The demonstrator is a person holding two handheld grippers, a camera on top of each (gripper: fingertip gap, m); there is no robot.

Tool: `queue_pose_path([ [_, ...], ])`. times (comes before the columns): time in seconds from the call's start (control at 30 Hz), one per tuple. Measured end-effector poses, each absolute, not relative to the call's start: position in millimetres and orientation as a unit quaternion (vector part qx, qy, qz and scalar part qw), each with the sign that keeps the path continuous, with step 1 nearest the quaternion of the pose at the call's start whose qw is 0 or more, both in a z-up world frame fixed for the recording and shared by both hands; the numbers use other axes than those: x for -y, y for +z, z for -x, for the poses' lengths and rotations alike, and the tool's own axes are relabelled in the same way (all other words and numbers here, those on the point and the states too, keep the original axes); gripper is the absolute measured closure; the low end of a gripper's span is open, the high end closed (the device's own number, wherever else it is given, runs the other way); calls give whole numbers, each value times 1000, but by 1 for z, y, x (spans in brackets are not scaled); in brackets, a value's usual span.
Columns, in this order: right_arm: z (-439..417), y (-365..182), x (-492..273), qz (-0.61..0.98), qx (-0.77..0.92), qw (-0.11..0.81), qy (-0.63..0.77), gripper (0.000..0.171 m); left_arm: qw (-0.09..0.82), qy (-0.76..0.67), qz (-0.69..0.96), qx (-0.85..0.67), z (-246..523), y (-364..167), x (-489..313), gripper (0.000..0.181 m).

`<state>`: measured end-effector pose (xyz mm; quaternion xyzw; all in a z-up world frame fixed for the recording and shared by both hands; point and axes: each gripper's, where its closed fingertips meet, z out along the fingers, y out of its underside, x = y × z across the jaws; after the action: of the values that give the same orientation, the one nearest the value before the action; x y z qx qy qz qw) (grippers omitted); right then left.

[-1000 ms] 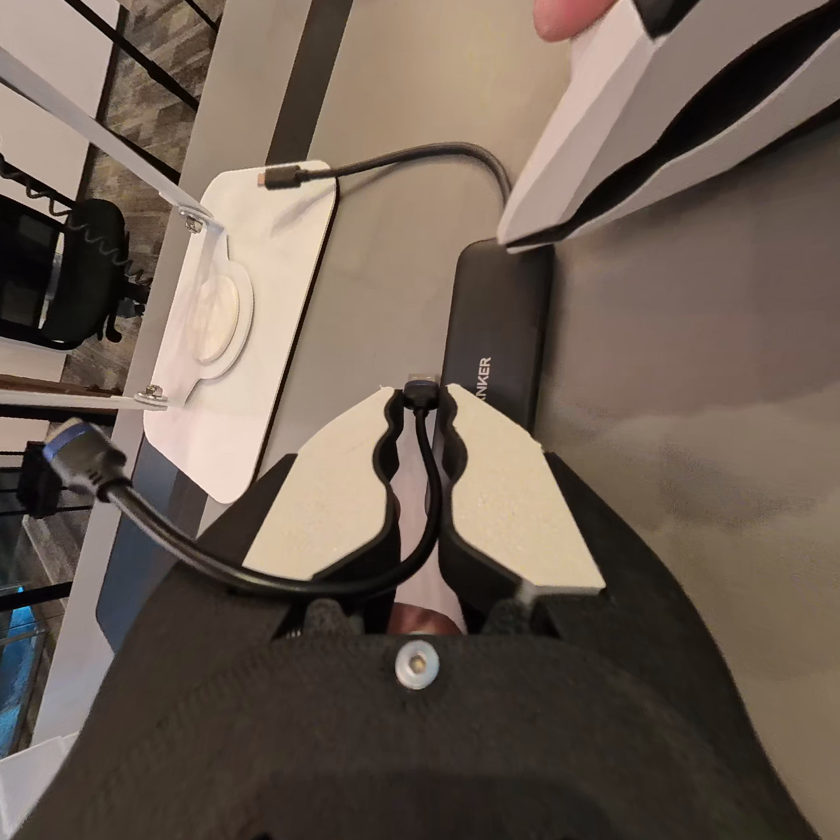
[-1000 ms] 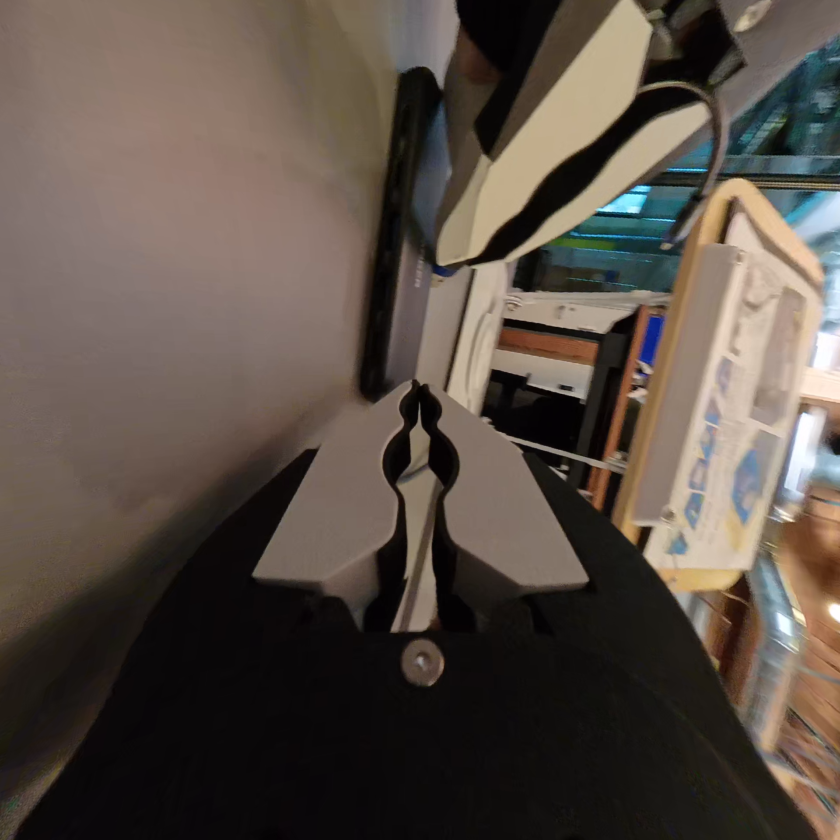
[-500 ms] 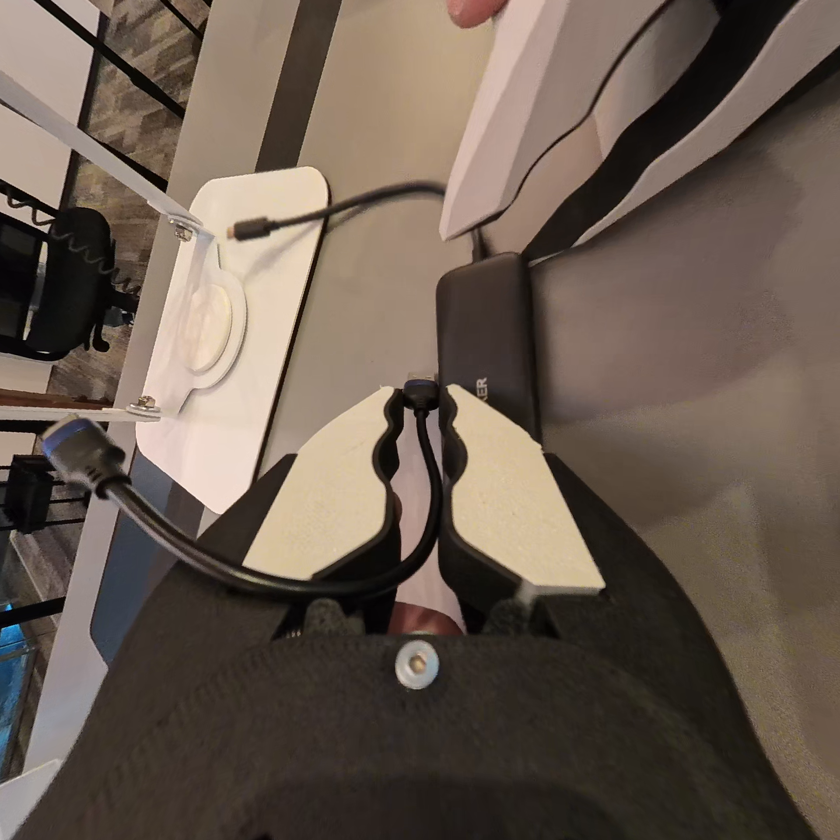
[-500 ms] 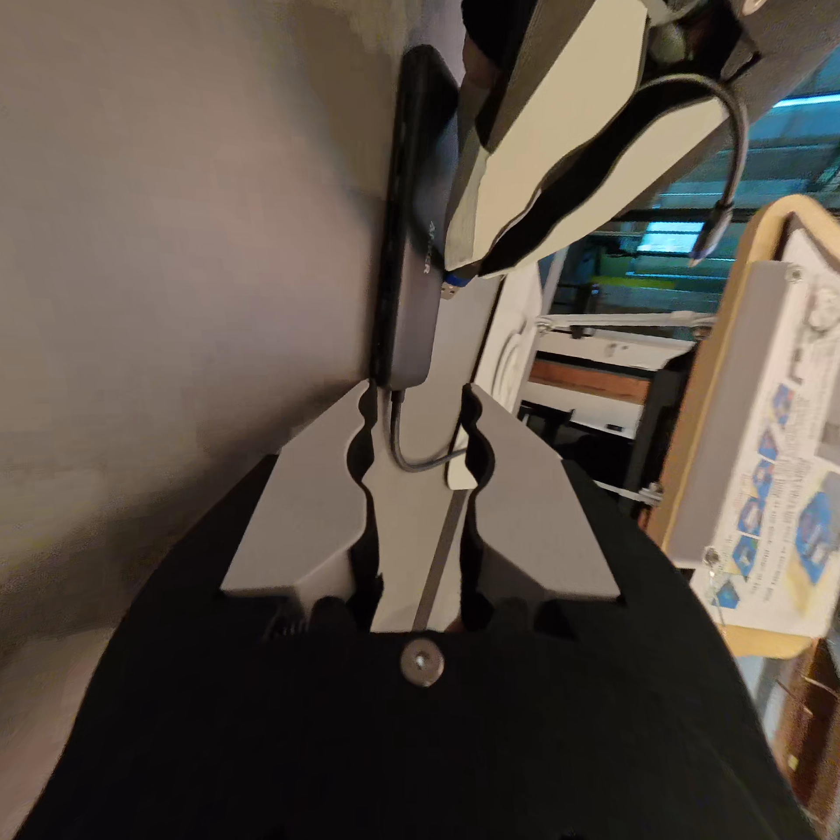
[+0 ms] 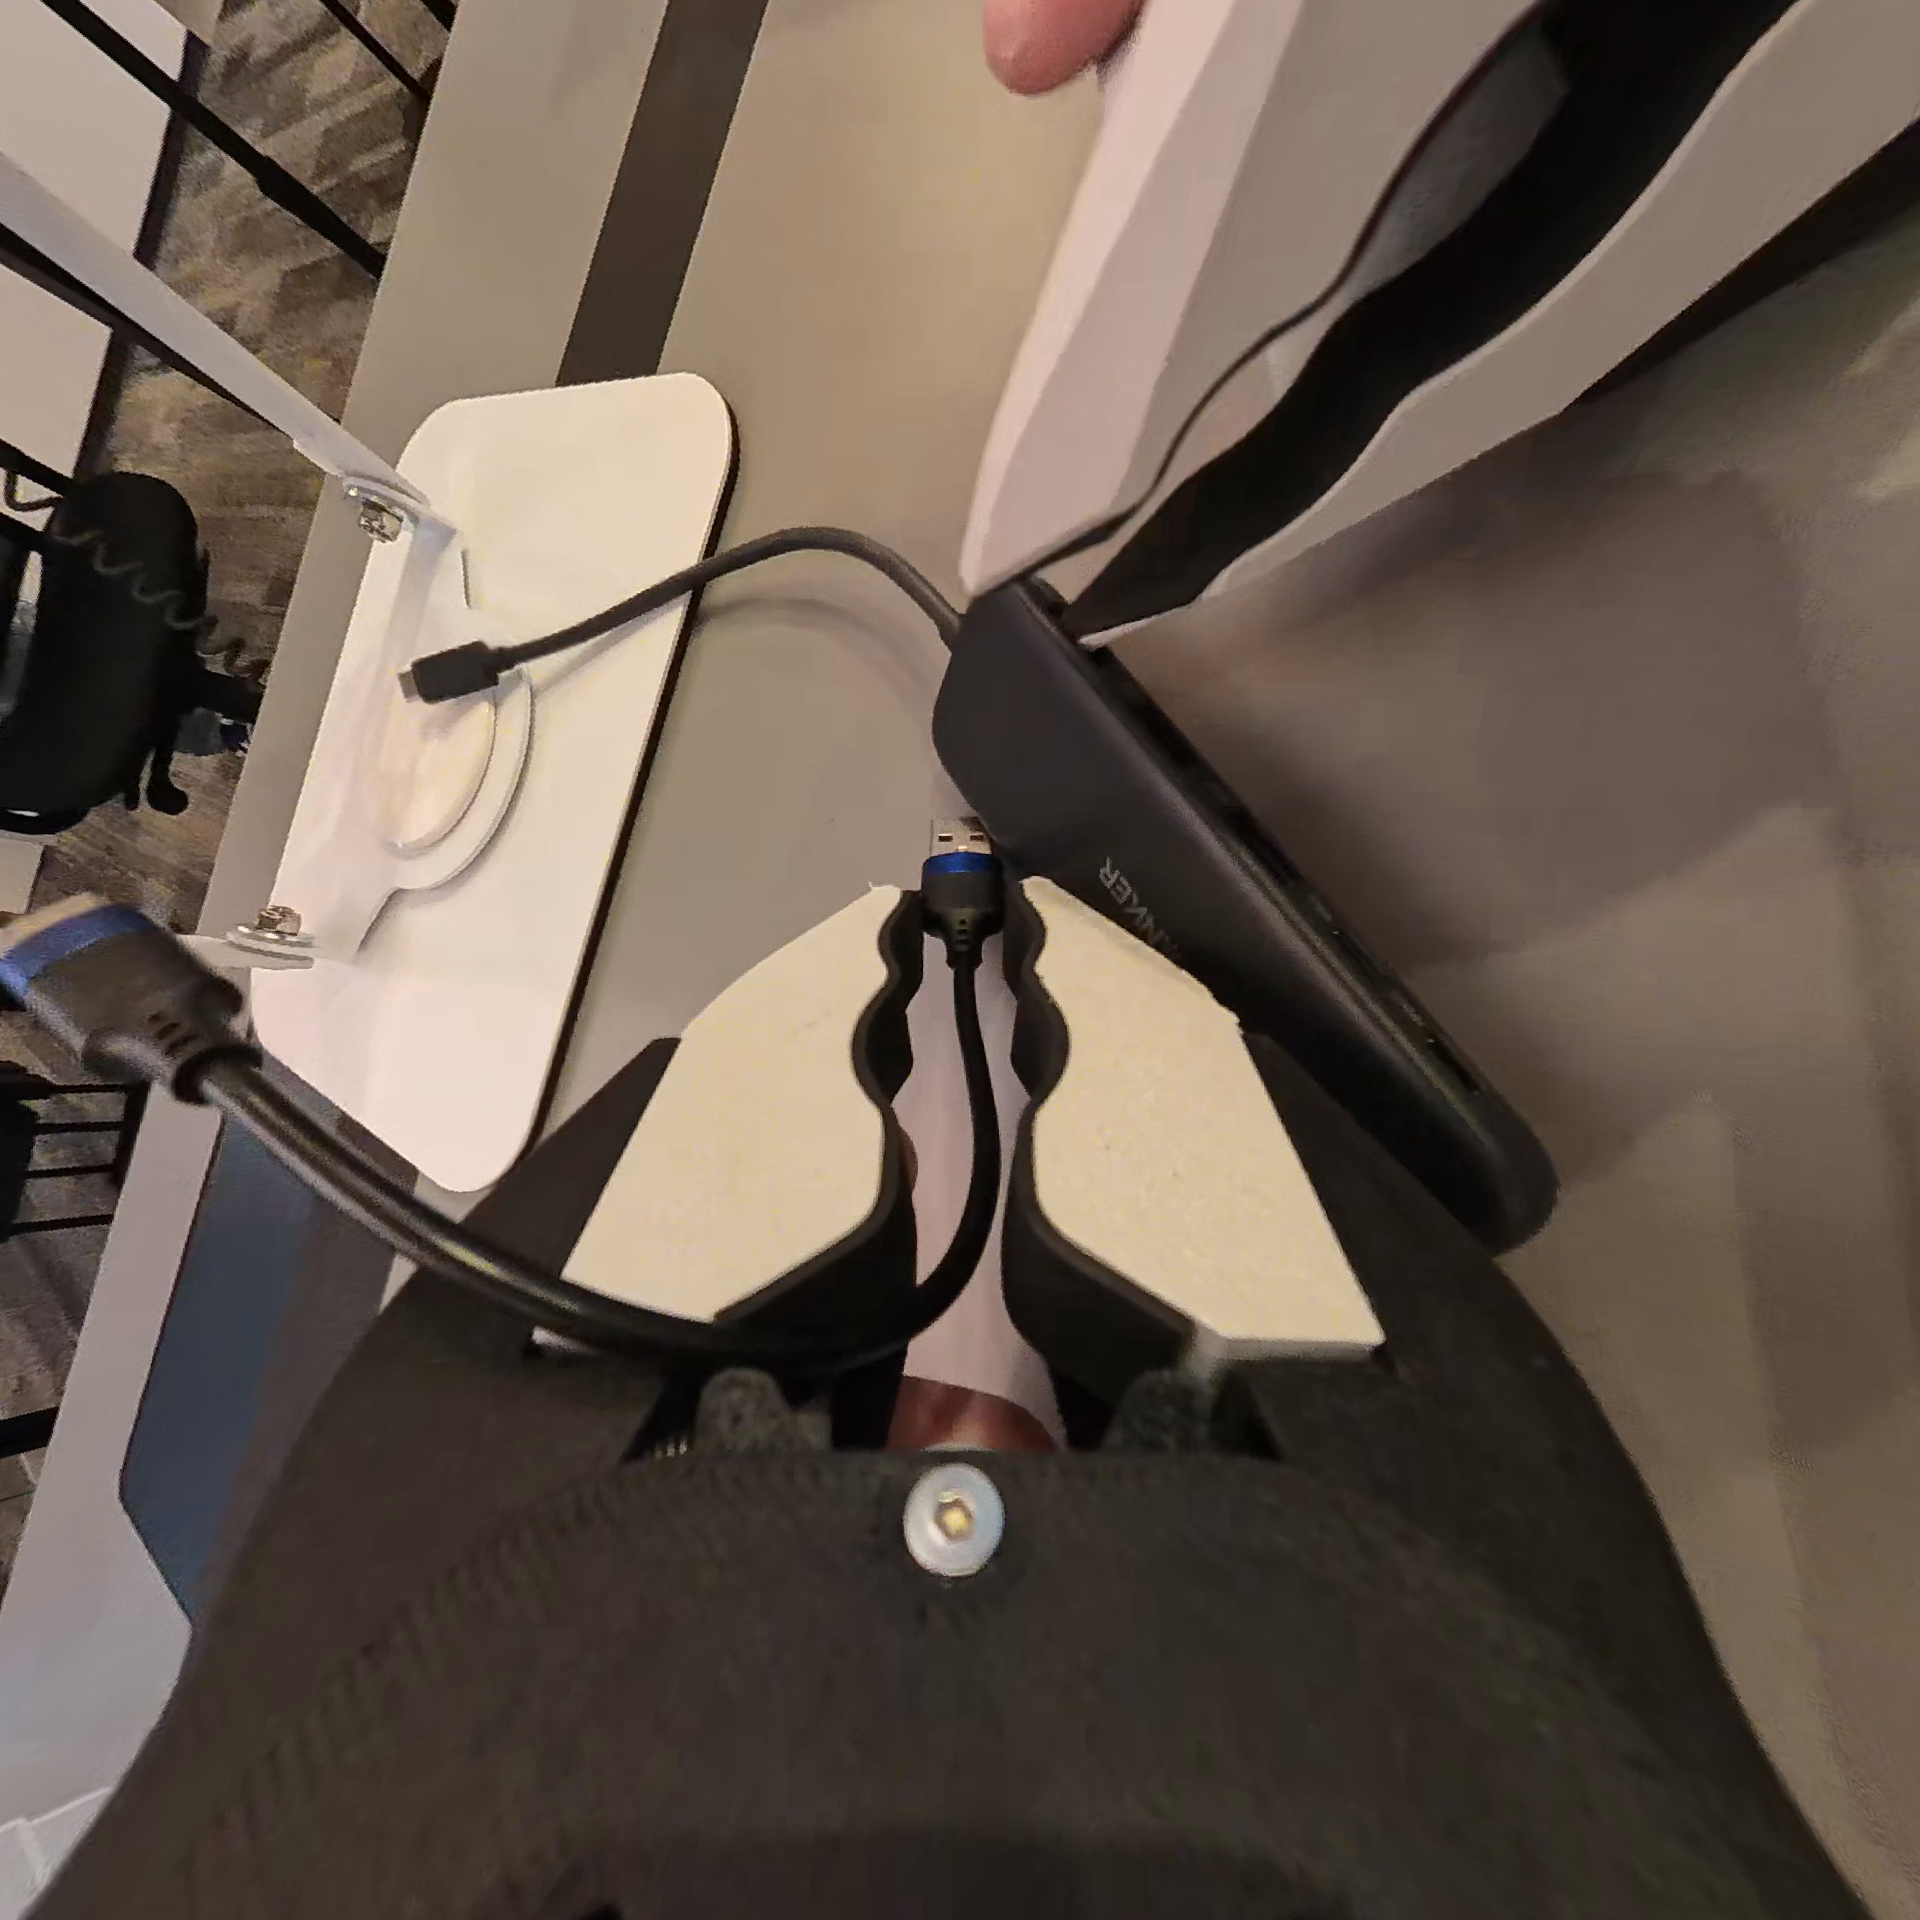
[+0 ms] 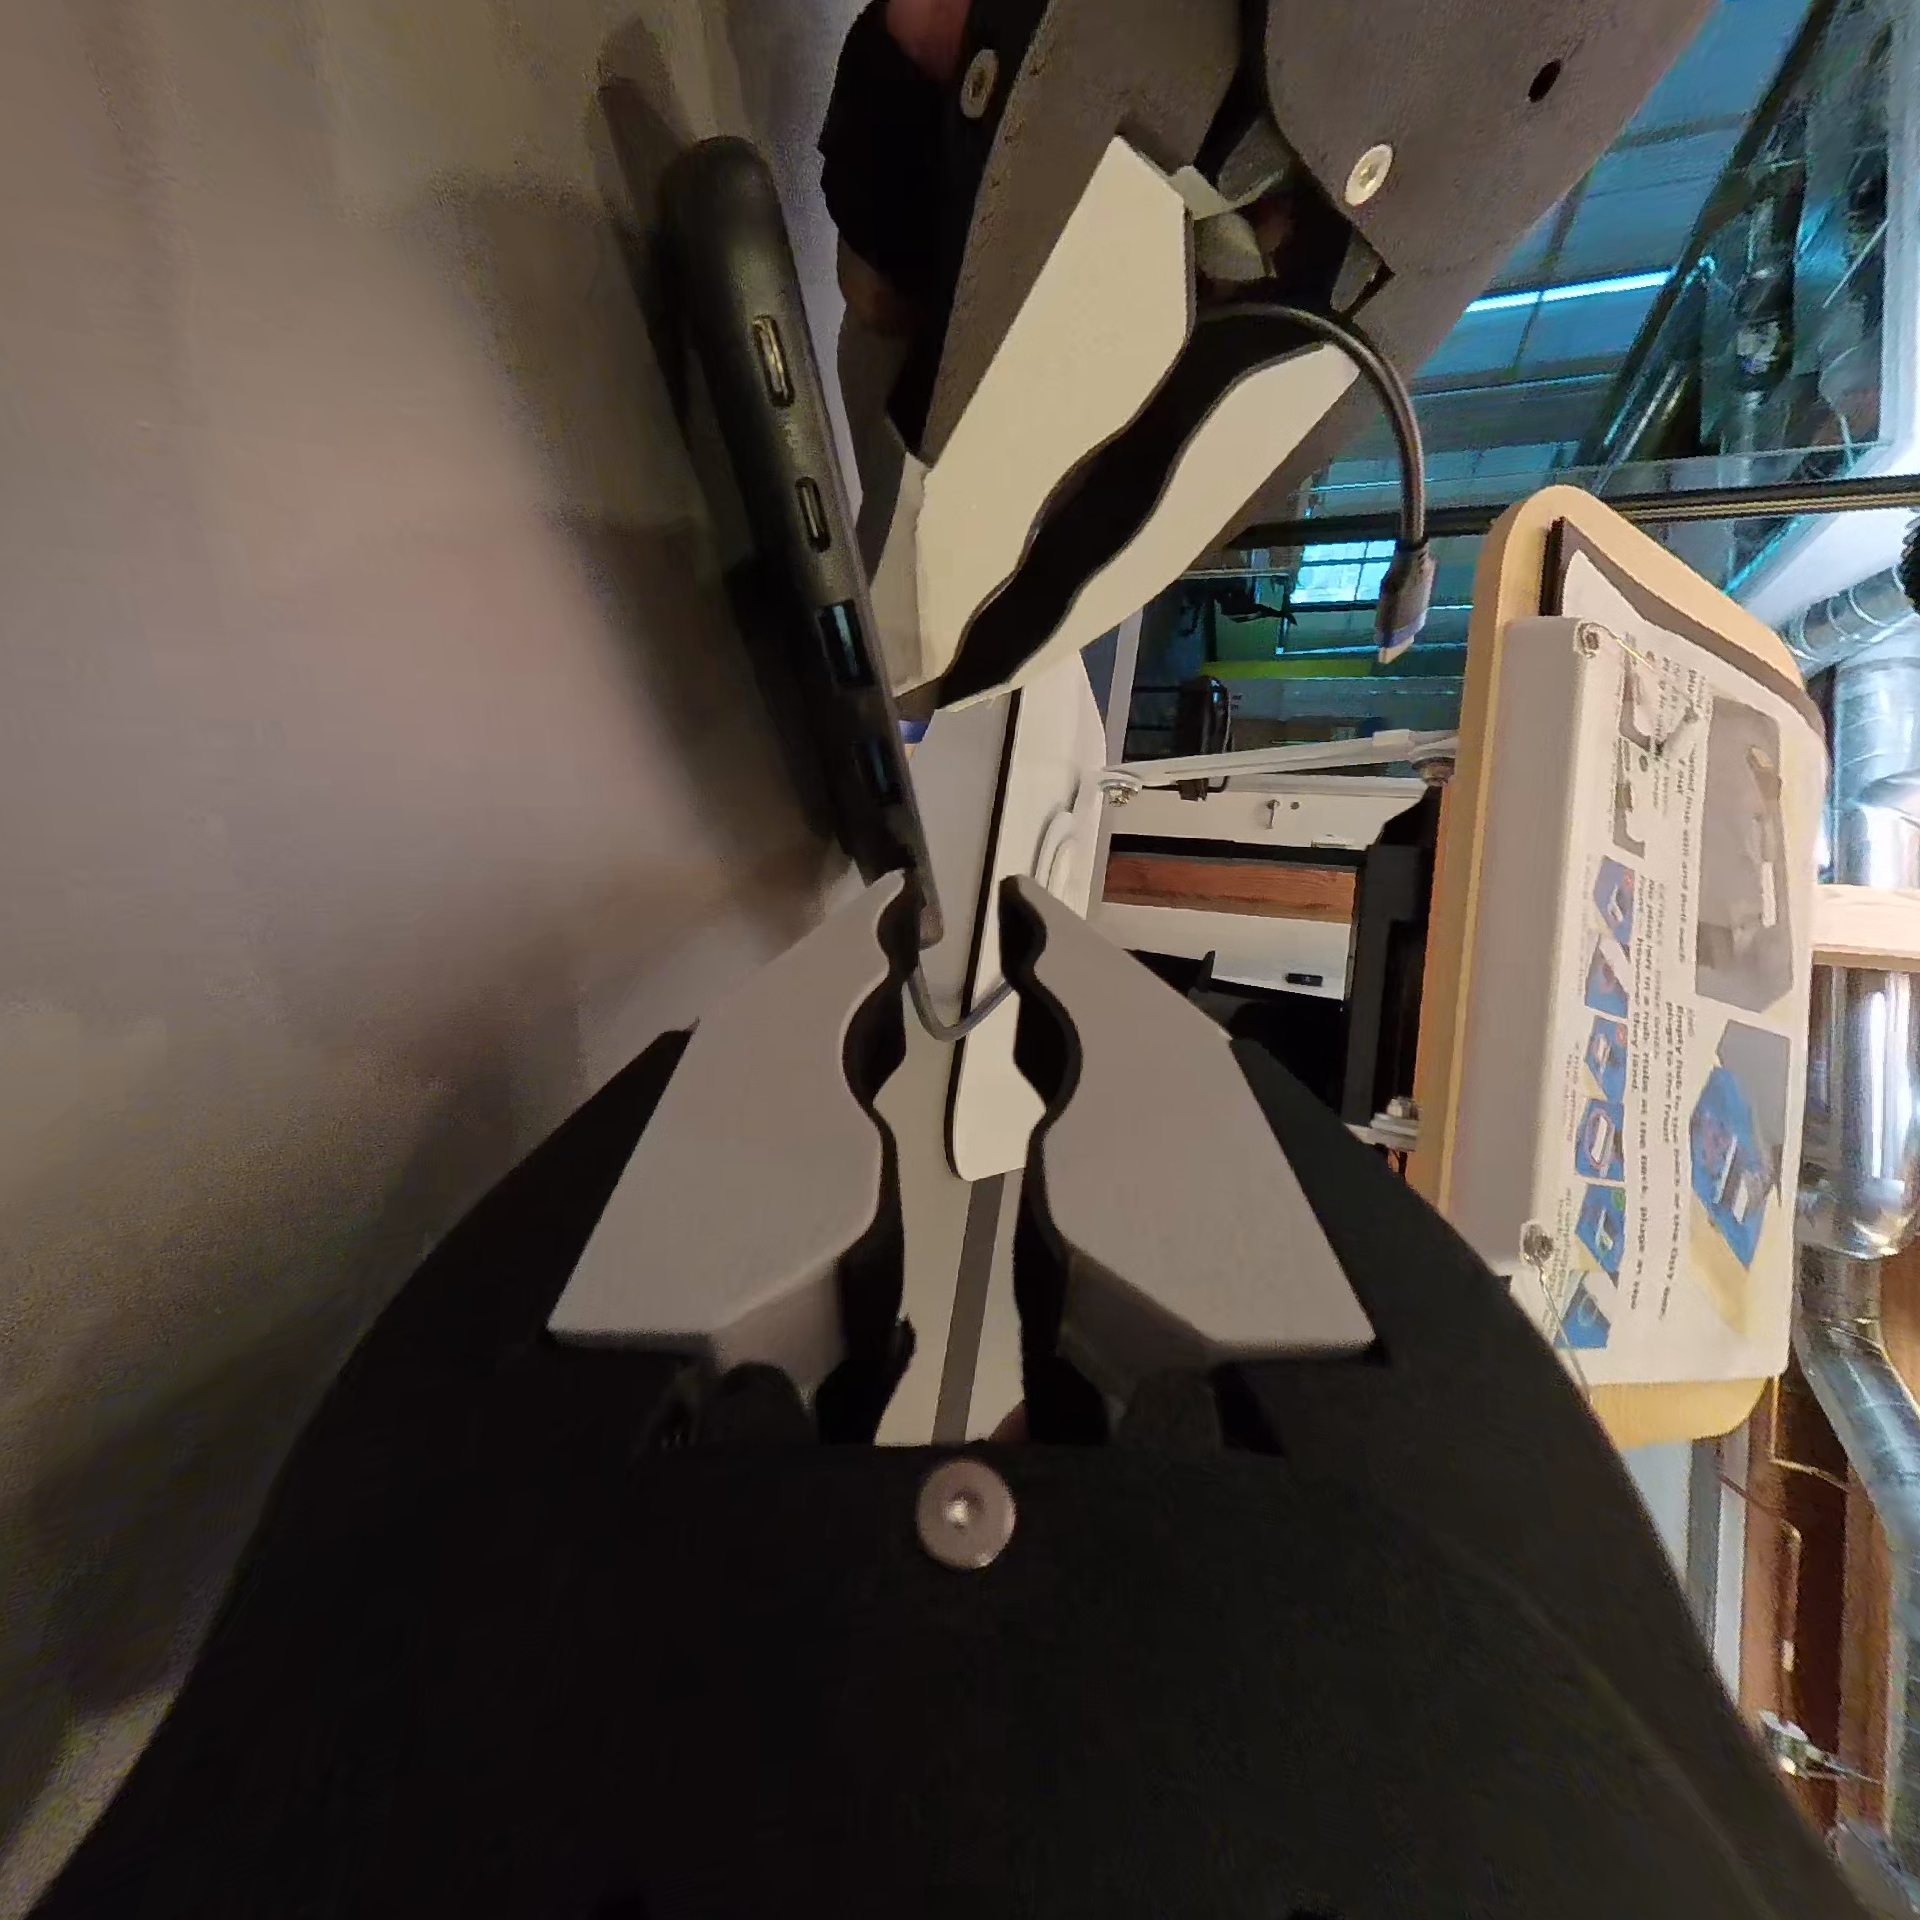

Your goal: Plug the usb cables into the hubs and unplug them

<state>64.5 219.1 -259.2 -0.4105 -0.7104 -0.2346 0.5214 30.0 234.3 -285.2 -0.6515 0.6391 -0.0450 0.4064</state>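
Observation:
My left gripper (image 5: 961, 888) is shut on the blue-ringed plug (image 5: 961, 883) of a short black USB cable (image 5: 416, 1216); the metal tip sticks out beside the black hub (image 5: 1195, 883), not in a port. The cable's other plug (image 5: 94, 977) hangs free at left. My right gripper (image 6: 951, 894) is closed on the hub's (image 6: 769, 436) near end and holds it tilted, its ports (image 6: 847, 644) facing me. It also shows in the left wrist view (image 5: 1029, 603). The left gripper (image 6: 930, 696) hovers by the blue ports.
The hub's own cable (image 5: 727, 582) ends on a white board (image 5: 499, 935) with a clear round fixture near the grey table's (image 5: 1610, 935) edge. A wooden board with a printed sheet (image 6: 1621, 935) stands at right. An office chair (image 5: 94, 644) is beyond the edge. The gap from one gripper's tips to the other's is roughly 5 centimetres.
The right gripper opened, moved over the hub's end and closed on it. The hub has swung and tilted up, showing its ports. The left gripper kept its hold on the plug.

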Motion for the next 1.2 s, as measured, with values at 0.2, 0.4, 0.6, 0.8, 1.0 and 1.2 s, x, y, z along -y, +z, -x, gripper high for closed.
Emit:
queue_pose_path([
  [0.2, -65, -252, -229, 441, 699, 517, -224, 143, 409, -41, 650, -639, -28, -285, -237, 166],
  [0.4, -60, -242, -236, 450, 662, 549, -240, 158, 407, -49, 646, -643, -31, -286, -233, 166],
  [0.6, -42, -243, -232, 459, 680, 526, -224, 151, 403, -90, 635, -653, -40, -287, -222, 166],
  [0.8, -60, -240, -230, 497, 681, 507, -178, 151, 404, -85, 635, -653, -35, -286, -223, 166],
  [1.0, -130, -259, -229, 458, 762, 383, -252, 128, 425, -86, 635, -640, -47, -277, -224, 166],
  [1.2, -120, -278, -228, 401, 774, 402, -281, 135, 426, -60, 632, -645, -66, -282, -220, 166],
])
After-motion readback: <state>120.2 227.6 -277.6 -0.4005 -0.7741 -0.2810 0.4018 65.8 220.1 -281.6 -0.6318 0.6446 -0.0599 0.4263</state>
